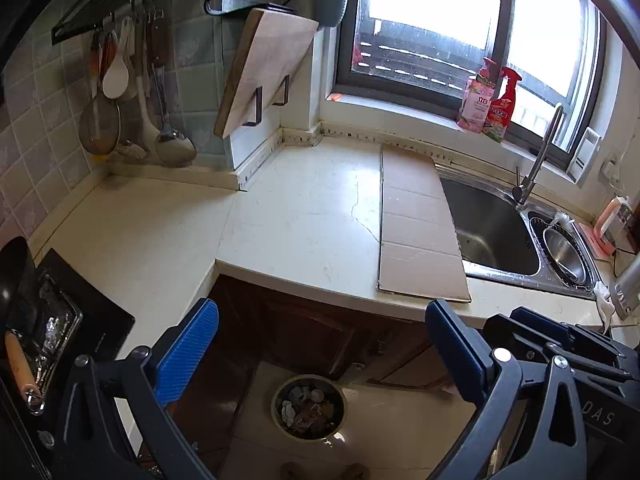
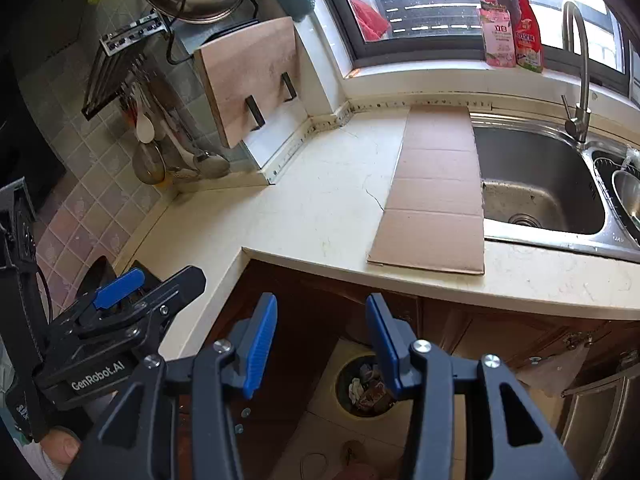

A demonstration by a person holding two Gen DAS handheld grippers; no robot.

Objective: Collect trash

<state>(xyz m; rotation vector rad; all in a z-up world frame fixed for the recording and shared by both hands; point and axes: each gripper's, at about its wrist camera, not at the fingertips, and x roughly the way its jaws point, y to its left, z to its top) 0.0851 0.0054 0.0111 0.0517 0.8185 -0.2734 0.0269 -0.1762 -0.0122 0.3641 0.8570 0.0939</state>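
A round trash bin [image 1: 308, 406] with crumpled paper and wrappers in it stands on the floor tiles, in front of the brown cabinet under the counter corner. The right wrist view shows the same trash bin [image 2: 366, 386] partly behind the right finger. A flat strip of cardboard [image 1: 420, 224] lies on the cream counter [image 1: 304, 208] beside the sink. My left gripper [image 1: 320, 344] is open wide, above the bin, with nothing between its blue pads. Beside it, my right gripper [image 2: 322, 344] is also open and holds nothing. Both point down over the counter's front edge.
A steel sink [image 2: 540, 196] with a tall faucet [image 2: 578, 60] lies right of the cardboard. Two cleaning bottles [image 1: 490, 100] stand on the window sill. A cutting board [image 1: 264, 68] and hanging utensils [image 1: 132, 92] line the wall. A black stove with a wok [image 1: 16, 276] is at far left.
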